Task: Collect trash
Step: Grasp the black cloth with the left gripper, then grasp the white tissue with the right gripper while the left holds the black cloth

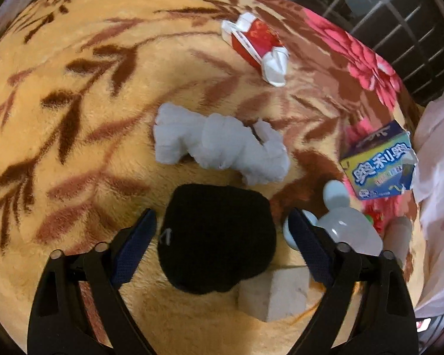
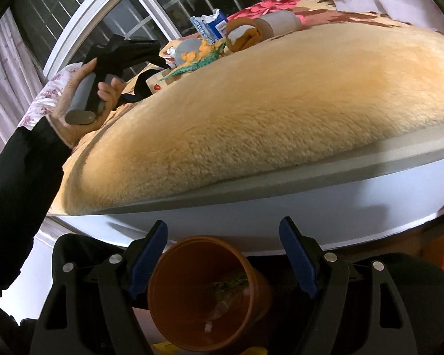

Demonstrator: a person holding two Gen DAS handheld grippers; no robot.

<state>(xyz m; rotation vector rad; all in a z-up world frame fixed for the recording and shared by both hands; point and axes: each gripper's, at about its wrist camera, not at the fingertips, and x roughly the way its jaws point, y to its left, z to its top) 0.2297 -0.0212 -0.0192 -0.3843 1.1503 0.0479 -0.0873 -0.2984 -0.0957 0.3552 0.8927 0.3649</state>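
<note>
Trash is mostly uncollected: crumpled tissue [image 1: 222, 145], red wrapper [image 1: 256, 46] and blue carton [image 1: 379, 162] lie on the blanket [image 1: 74, 118], left gripper [image 1: 222, 230] wide and empty over a black lump [image 1: 219, 236], right gripper [image 2: 222, 236] wide above the orange bin [image 2: 204, 293].

Bedroom in a home, pretty clearly

A bed is covered by a fluffy tan blanket [image 1: 74, 153] printed with leaves and pink flowers; a white-framed barred window [image 2: 139, 9] and pale curtain [image 2: 3, 68] are seen at the far left, and household clutter like a snack box [image 1: 379, 165] is scattered on top.
</note>
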